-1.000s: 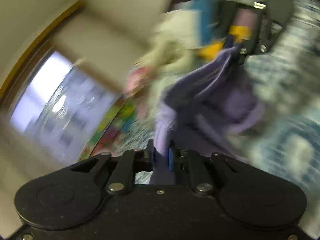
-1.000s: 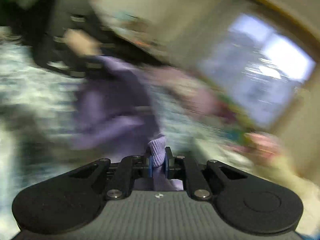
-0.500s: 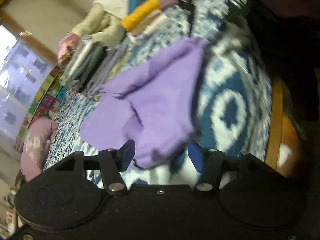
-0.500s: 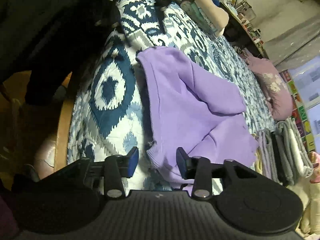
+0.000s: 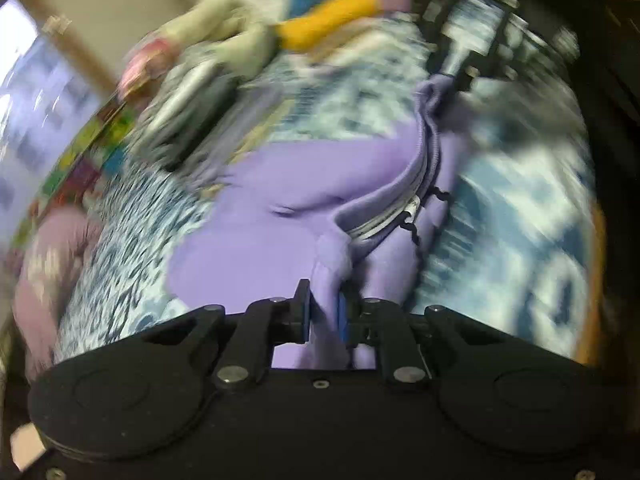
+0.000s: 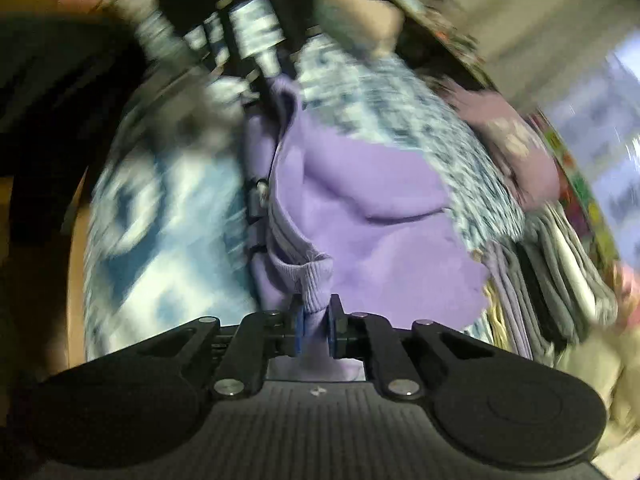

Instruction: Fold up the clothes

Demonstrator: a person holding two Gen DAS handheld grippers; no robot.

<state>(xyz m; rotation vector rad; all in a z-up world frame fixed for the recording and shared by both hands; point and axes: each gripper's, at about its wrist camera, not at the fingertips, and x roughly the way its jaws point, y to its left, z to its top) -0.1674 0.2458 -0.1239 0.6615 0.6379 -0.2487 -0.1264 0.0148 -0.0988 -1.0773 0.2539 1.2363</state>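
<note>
Your left gripper (image 5: pixel 323 316) has its two blue-padded fingers (image 5: pixel 304 312) closing on a fold of the purple zip-up sweater (image 5: pixel 256 216), and the fabric is pinched between them, bunched up just ahead of the pads. In your left wrist view the sweater lies spread on the blue and white patterned bedspread (image 5: pixel 520 240), its zipper (image 5: pixel 404 208) running away from you towards your other gripper (image 5: pixel 460 60), which shows at the far end of the garment, blurred, with purple cloth gathered at its tip. To the left of the sweater sits a stack of folded clothes (image 5: pixel 188 96) in greys, and beyond it a yellow rolled item (image 5: pixel 328 20) and pale bedding, all smeared by motion. A mauve pillow (image 5: pixel 52 264) lies at the far left edge of the bed.

Your right gripper (image 6: pixel 316 328) has its fingers (image 6: pixel 333 332) closing on the ribbed hem of the same sweater (image 6: pixel 360 208), and the knit edge is clamped between the blue pads. In your right wrist view the garment stretches from those pads across the bedspread (image 6: pixel 168 220) to your left gripper (image 6: pixel 264 56) at the far end, where the cloth rises to meet it. The zipper line (image 6: pixel 260 196) runs along the sweater's left edge here. To the right lie the grey folded clothes (image 6: pixel 552 272) and the mauve pillow (image 6: pixel 516 148), with a bright window (image 6: pixel 600 128) behind them.
</note>
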